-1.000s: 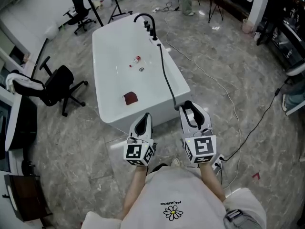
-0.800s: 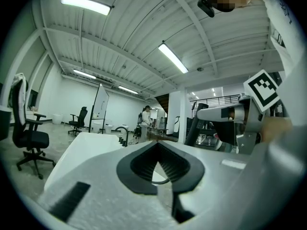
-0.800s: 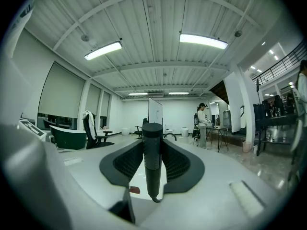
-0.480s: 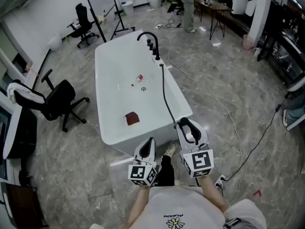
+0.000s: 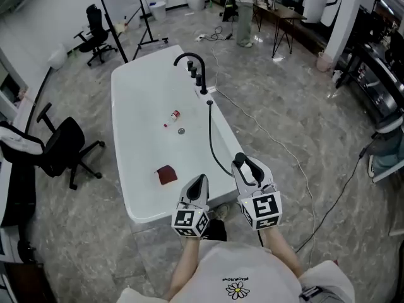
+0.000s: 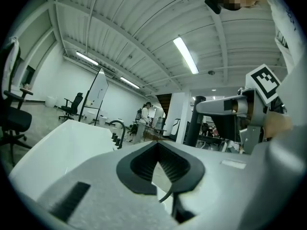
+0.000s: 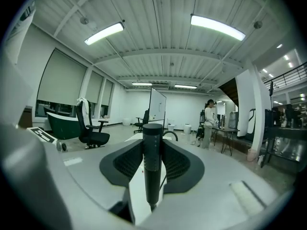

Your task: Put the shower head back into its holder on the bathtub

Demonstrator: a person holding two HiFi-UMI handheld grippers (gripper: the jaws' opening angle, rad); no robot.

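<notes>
Head view: the right gripper (image 5: 247,169) is clamped on the black shower head (image 5: 242,160), at the near right corner of the tub (image 5: 136,100). The hose (image 5: 211,137) runs from it along the right rim toward the faucet (image 5: 192,67). The left gripper (image 5: 198,183) is held at the near rim. Left gripper view: the jaws meet, with nothing between them. Right gripper view: the pads (image 7: 176,163) press on the shower head, which stands upright.
</notes>
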